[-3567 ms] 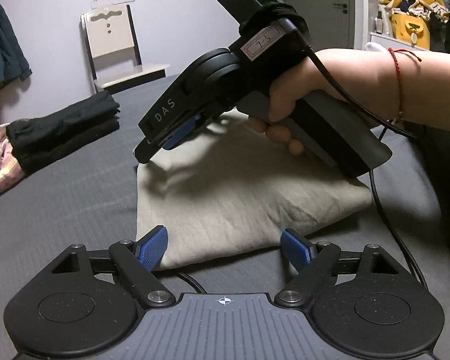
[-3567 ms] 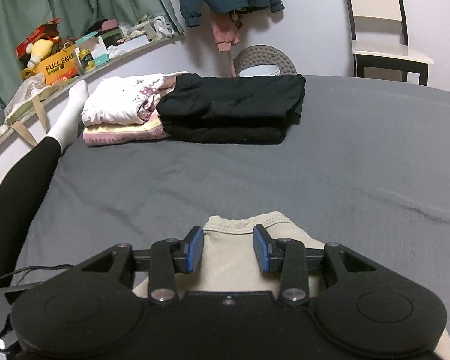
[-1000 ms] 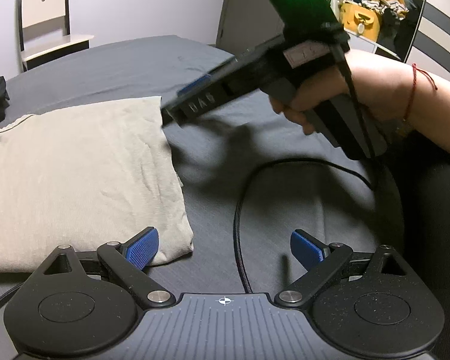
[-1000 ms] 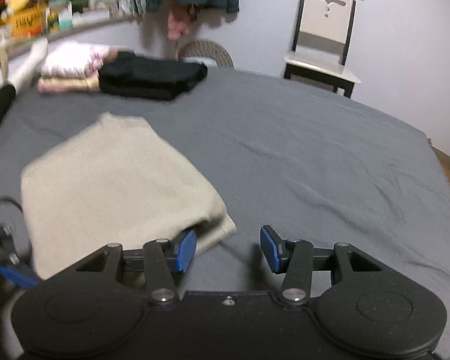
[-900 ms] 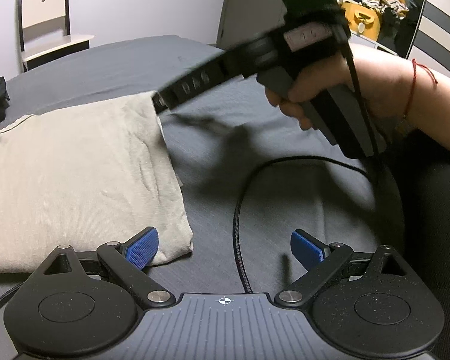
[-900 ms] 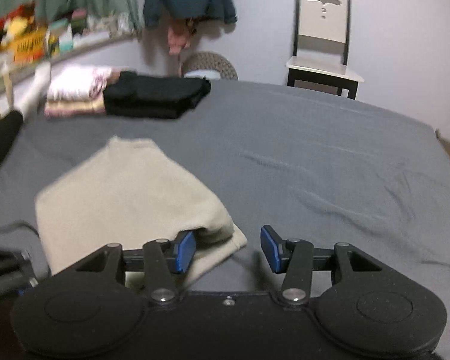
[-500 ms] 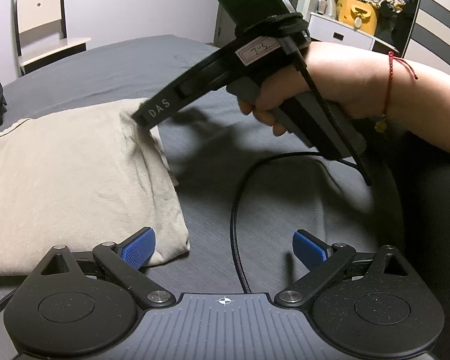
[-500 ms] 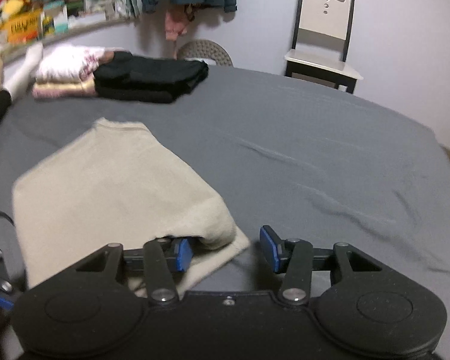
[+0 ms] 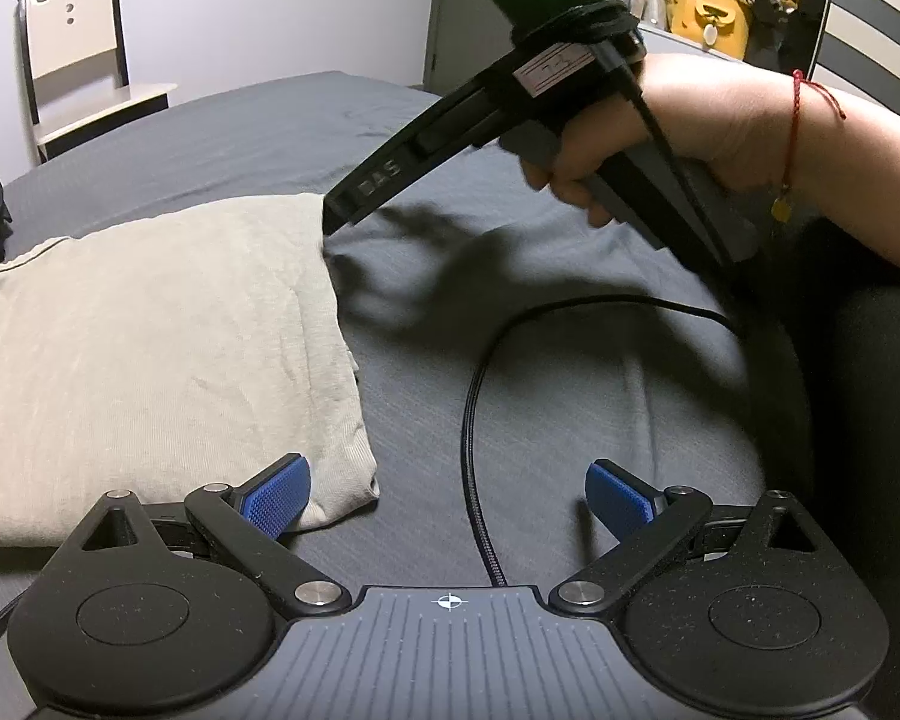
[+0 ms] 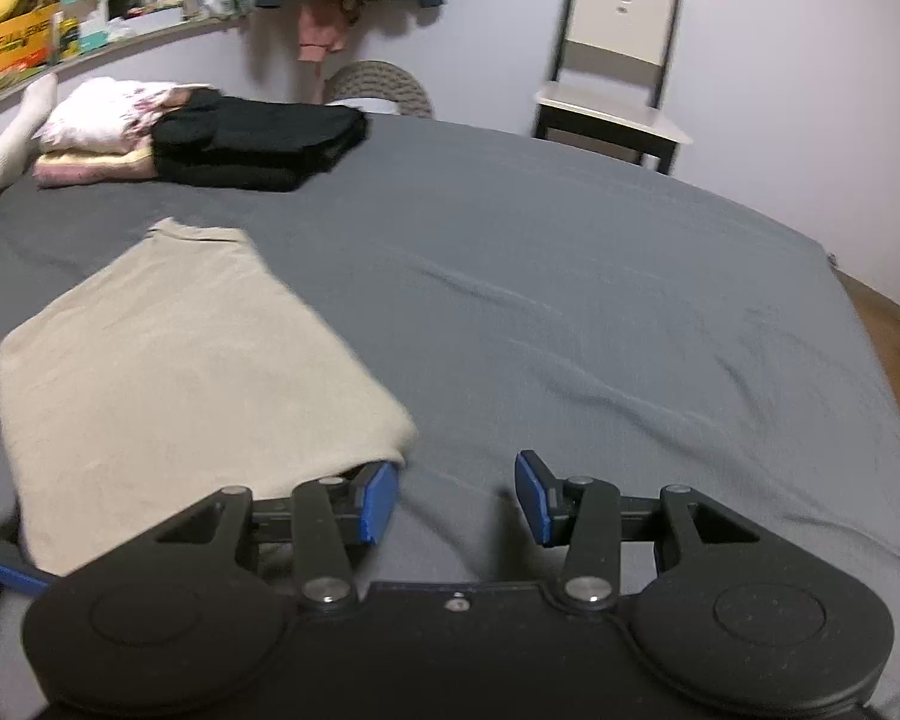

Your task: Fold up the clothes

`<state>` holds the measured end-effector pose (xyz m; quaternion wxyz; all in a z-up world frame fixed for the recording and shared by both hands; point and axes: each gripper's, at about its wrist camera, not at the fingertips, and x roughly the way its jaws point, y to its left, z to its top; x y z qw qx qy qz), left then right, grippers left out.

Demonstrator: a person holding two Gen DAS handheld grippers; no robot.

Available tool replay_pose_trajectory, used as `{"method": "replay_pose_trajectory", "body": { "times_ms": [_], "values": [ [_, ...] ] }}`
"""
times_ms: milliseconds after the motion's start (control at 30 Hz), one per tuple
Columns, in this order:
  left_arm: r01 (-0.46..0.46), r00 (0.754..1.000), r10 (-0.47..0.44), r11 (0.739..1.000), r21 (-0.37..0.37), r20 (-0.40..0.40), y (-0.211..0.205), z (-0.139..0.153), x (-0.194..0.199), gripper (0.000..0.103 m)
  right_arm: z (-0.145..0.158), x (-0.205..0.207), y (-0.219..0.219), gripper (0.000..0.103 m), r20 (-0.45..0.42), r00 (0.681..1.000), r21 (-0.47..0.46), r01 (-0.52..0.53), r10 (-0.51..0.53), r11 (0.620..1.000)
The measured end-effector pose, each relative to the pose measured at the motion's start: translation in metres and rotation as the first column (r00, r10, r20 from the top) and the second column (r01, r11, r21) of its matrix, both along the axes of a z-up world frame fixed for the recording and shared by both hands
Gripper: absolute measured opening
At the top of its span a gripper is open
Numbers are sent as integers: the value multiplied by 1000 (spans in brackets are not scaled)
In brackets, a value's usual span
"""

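Through my left wrist camera I am holding my left tongs (image 9: 447,495) wide apart and empty, the folded beige garment (image 9: 150,348) lying at ten o'clock, soft and limp, likely best pinched at its corner, while through my right camera my right tongs (image 10: 456,501) are gaping empty beside its near corner at nine o'clock.

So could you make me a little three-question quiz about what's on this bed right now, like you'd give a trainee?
1. True or false: the beige folded garment lies flat on the grey bed sheet.
2. Which gripper is clamped on cloth? A) left gripper B) right gripper C) neither
3. Fill in: the black folded clothes sit next to a ____ and white pile.

Key
1. True.
2. C: both stand open; each has one pad at a near corner of the garment.
3. Pink.
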<state>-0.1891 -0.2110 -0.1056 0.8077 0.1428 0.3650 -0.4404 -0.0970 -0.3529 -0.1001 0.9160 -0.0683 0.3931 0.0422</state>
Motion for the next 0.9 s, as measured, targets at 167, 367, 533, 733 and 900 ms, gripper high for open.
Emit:
{"method": "replay_pose_trajectory", "body": {
  "times_ms": [167, 367, 533, 733, 900],
  "values": [
    [-5, 1000, 5, 1000, -2, 0, -1, 0, 1, 98, 8, -1, -28, 40, -2, 993, 153, 113, -114, 982],
    [-34, 999, 35, 996, -81, 10, 7, 12, -7, 98, 8, -3, -63, 43, -70, 976, 595, 205, -204, 777],
    [5, 998, -1, 997, -76, 62, -3, 14, -8, 98, 11, 3, -59, 37, -26, 996, 732, 78, -87, 677],
    [4, 1000, -3, 999, -42, 29, -16, 1, -5, 98, -6, 18, -36, 35, -110, 994, 717, 63, 23, 695],
    [12, 999, -11, 1000, -18, 45, -19, -2, -6, 98, -19, 20, -42, 17, -184, 982, 663, 156, -42, 732]
  ]
}}
